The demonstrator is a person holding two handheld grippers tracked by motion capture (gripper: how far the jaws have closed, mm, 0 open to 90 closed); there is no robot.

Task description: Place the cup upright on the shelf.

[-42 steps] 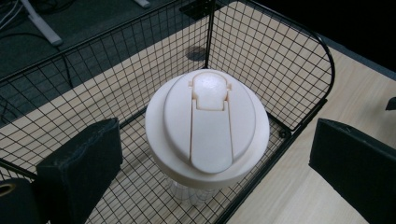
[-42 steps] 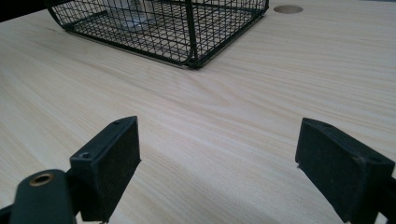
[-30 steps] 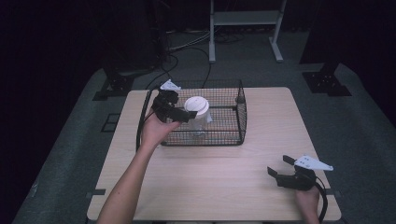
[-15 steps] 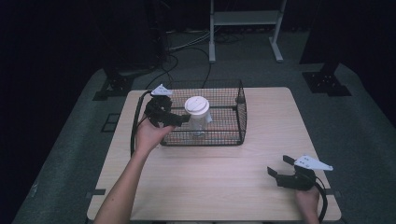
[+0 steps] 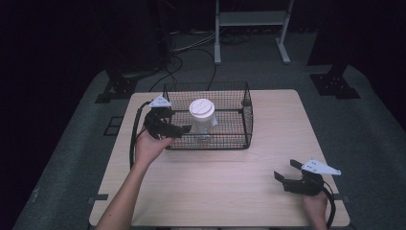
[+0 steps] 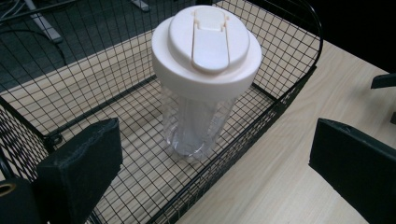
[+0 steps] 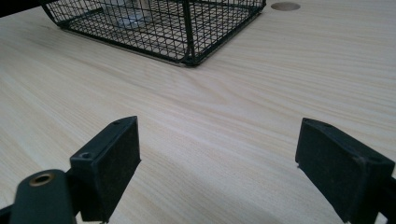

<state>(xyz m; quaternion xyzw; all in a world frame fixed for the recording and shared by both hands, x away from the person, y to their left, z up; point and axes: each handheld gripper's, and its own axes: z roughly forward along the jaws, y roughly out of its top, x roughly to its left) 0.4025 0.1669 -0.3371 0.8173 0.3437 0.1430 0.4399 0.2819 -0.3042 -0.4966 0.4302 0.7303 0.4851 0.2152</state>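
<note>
1. Upright inside the black wire basket [image 5: 246, 115] stands the clear tumbler [image 6: 198, 123] with its cream flip lid [image 6: 207, 44]
2. Left gripper [image 5: 179, 130] sits at the basket's left end, jaws spread, off the tumbler
3. Right gripper [image 5: 284, 175] rests near the wooden table's [image 5: 220, 182] front right corner, jaws spread on nothing

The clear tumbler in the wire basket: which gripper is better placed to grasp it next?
Probably the left gripper. It is open at the wire basket edge, right beside the clear tumbler. The right gripper rests open at the table's near corner, far from it.
</note>
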